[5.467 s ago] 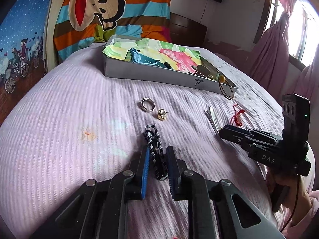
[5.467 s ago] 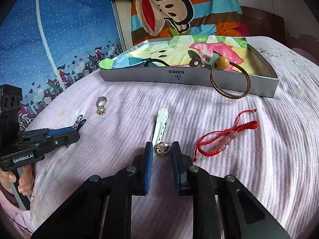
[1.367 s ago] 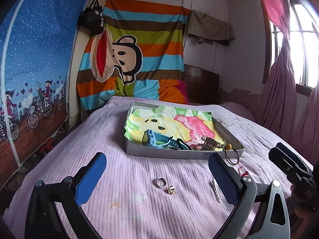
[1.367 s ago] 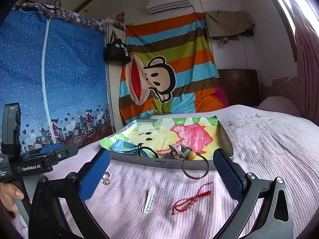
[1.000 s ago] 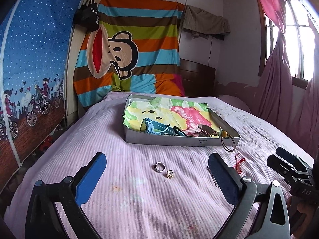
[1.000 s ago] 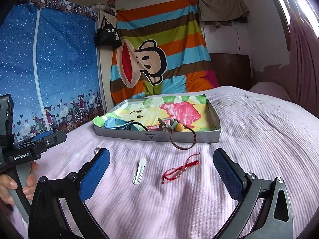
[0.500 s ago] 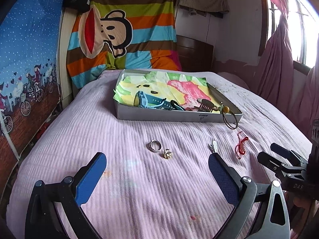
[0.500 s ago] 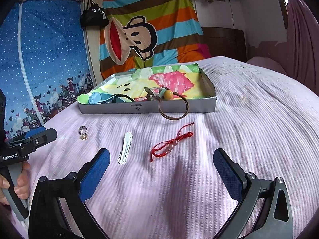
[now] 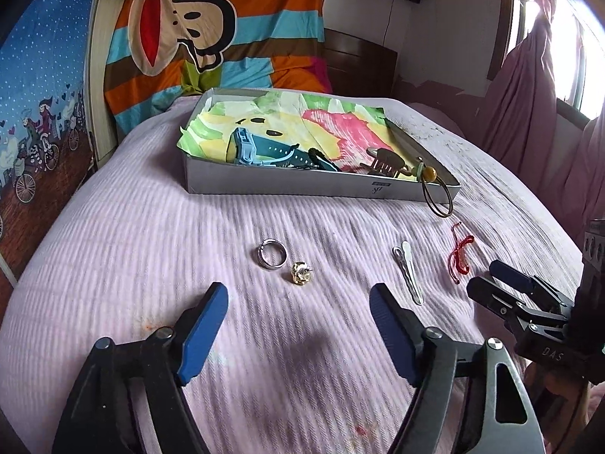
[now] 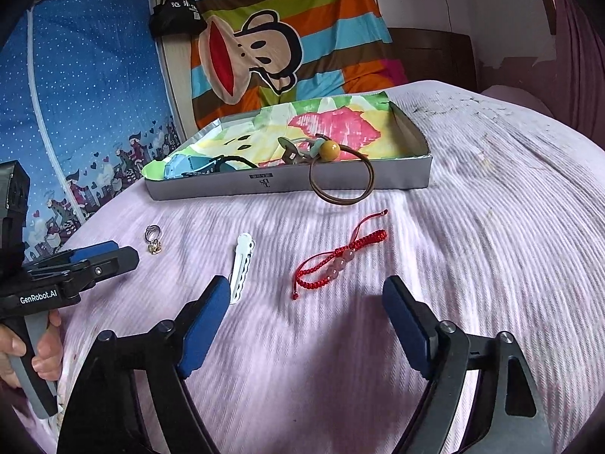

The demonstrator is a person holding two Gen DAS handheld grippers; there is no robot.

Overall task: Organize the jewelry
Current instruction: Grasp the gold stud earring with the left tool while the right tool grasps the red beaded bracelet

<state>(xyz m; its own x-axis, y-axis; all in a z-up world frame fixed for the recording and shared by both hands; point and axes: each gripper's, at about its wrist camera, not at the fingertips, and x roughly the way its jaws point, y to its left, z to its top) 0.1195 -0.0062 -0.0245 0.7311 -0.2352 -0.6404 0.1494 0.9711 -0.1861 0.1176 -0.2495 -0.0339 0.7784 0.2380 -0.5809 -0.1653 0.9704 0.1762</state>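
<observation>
My left gripper (image 9: 297,302) is open and empty, low over the lilac bedspread. Just ahead of it lie a silver ring (image 9: 271,252) and a small gold piece (image 9: 300,277). My right gripper (image 10: 306,295) is also open and empty; a red cord bracelet (image 10: 340,259) lies in front of it and a white hair clip (image 10: 242,265) by its left fingertip. A grey box (image 10: 227,185) lined with bright paper holds a blue watch (image 9: 264,151) and a brown claw clip (image 9: 385,159). A brown hair tie (image 10: 342,181) with an amber bead hangs over the box's front wall.
The bed falls away at the left towards a blue starry wall panel (image 10: 94,94). A striped monkey blanket (image 9: 211,38) hangs behind the box, and pink curtains (image 9: 529,94) close off the right. A person's hand (image 10: 41,348) holds the left gripper's handle.
Both grippers were shut on small pieces 5.5 s ago and now stand open and empty. Over the last second both have dropped closer to the bed and the loose jewelry.
</observation>
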